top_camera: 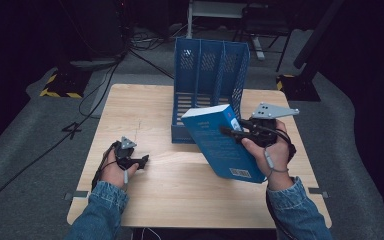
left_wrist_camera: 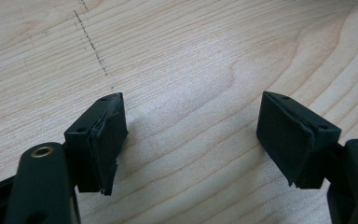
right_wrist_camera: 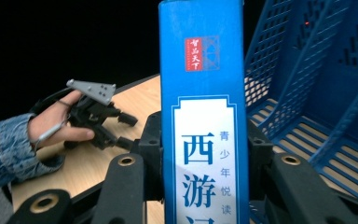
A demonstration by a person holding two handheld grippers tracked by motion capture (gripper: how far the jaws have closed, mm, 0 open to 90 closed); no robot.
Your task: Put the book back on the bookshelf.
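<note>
Pale wood-grain table [top_camera: 180, 185] sits on grey floor, with its near edge partly covered by the person's denim sleeves. At its far side stands a blue file rack [top_camera: 207, 75] with perforated dividers; its front lip is hidden behind a blue book [top_camera: 220, 145]. The right gripper [top_camera: 235, 131] holds this book tilted above the table just in front of the rack, jaws pinching it near the spine. In the right gripper view the spine fills the middle, its lower lettering cut off by the frame, and the jaw pads are mostly hidden behind it. The left gripper [top_camera: 142, 161] rests low over the table's left part, well apart from the book, jaws spread with bare wood between them. One pad [left_wrist_camera: 105, 135] has a frayed edge.
</note>
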